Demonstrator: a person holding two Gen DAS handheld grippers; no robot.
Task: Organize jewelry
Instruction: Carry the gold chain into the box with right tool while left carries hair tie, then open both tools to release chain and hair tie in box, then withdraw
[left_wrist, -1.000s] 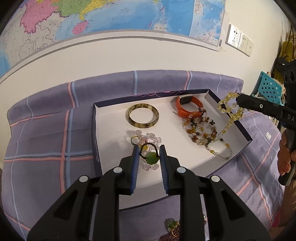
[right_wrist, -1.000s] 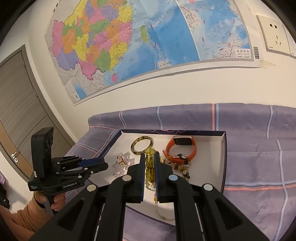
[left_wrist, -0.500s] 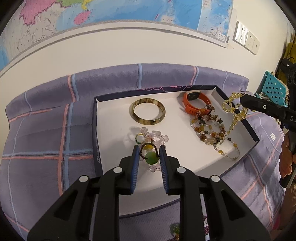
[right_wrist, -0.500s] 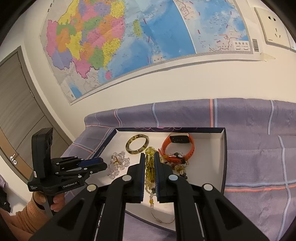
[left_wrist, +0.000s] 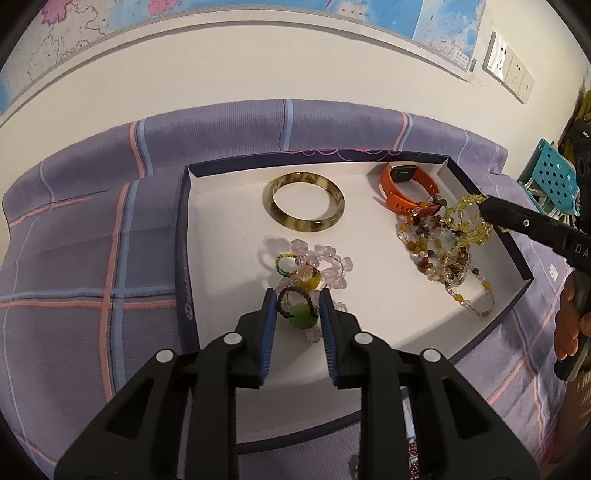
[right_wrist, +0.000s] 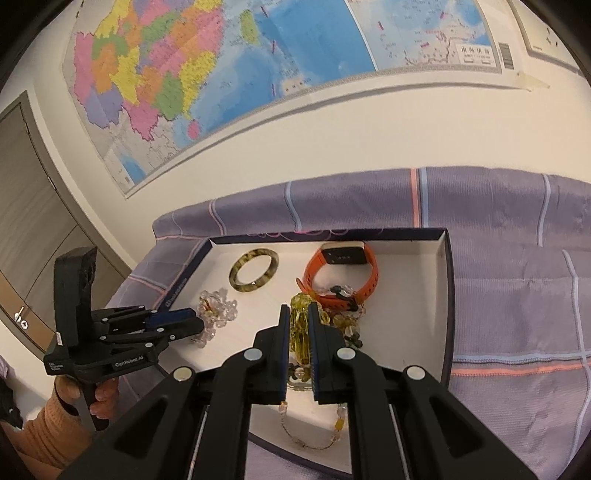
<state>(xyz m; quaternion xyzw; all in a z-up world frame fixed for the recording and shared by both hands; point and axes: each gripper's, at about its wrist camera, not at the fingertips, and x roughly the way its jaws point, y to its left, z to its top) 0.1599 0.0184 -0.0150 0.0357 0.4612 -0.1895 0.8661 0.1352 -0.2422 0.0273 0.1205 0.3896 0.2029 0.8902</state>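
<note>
1. A shallow white box (left_wrist: 186, 236) with dark outer walls sits on a purple plaid bedspread (left_wrist: 74, 258).
2. Inside it, left to right: a heap of clear pink beads (left_wrist: 325, 258), a mottled bangle (left_wrist: 304, 201) near the back wall, an orange watch (left_wrist: 406, 188) in the back right corner, and a tangle of amber beads (left_wrist: 432, 254) in front of the watch.
3. The left gripper (left_wrist: 297, 314) is clamped on a green pendant (left_wrist: 303, 320) with a dark cord loop, right over the pink beads.
4. The right gripper (right_wrist: 298, 332) is shut on a yellow bead strand (right_wrist: 300, 328) above the amber tangle.
5. Only the right wrist view shows a door (right_wrist: 29, 236), an orange sleeve (right_wrist: 51, 432) and the coloured map (right_wrist: 184, 66); only the left shows a teal basket (left_wrist: 554, 177).
</note>
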